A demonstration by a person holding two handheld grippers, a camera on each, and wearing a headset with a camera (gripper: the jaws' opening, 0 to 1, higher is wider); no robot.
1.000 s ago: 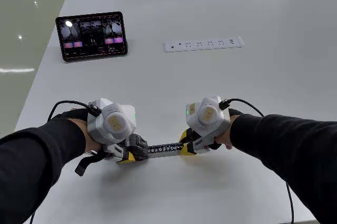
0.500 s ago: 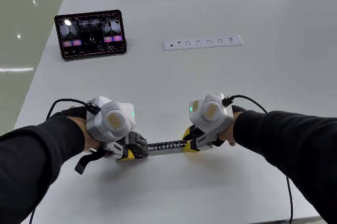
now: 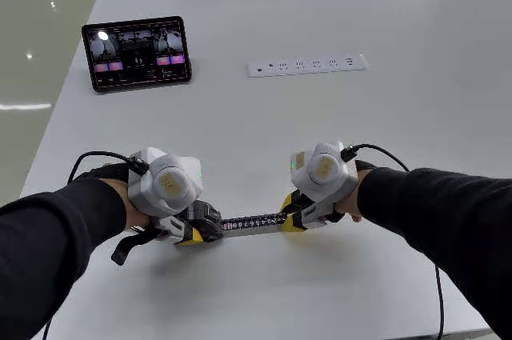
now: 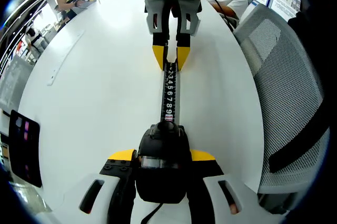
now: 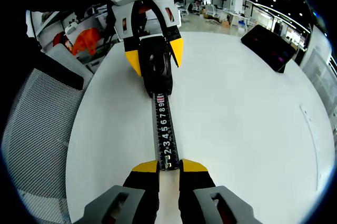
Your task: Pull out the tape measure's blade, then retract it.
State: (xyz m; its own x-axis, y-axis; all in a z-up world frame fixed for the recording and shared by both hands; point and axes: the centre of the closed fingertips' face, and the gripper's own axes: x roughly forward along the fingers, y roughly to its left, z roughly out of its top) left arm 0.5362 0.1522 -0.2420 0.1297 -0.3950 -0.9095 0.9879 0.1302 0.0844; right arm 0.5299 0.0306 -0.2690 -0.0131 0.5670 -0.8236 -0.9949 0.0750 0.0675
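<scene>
Blade (image 3: 252, 224) extended, digits to 9; left gripper (image 3: 192, 234) grips black case (image 3: 210, 218), right gripper (image 3: 288, 223) pinches tip.

The right claw (image 5: 169, 167) is rising from the bottom, its yellow tips closing on the tip of the blade (image 5: 165, 129). The blade is lying flat along the white worktop (image 5: 253, 129), its numbers running up to the black tape measure (image 5: 158, 71). The left claw (image 5: 155, 58) is gripping the tape measure from both sides. A mesh chair (image 5: 37, 129) is standing beside the worktop, and a dark tablet (image 5: 268, 39) is leaning at the far right.
</scene>
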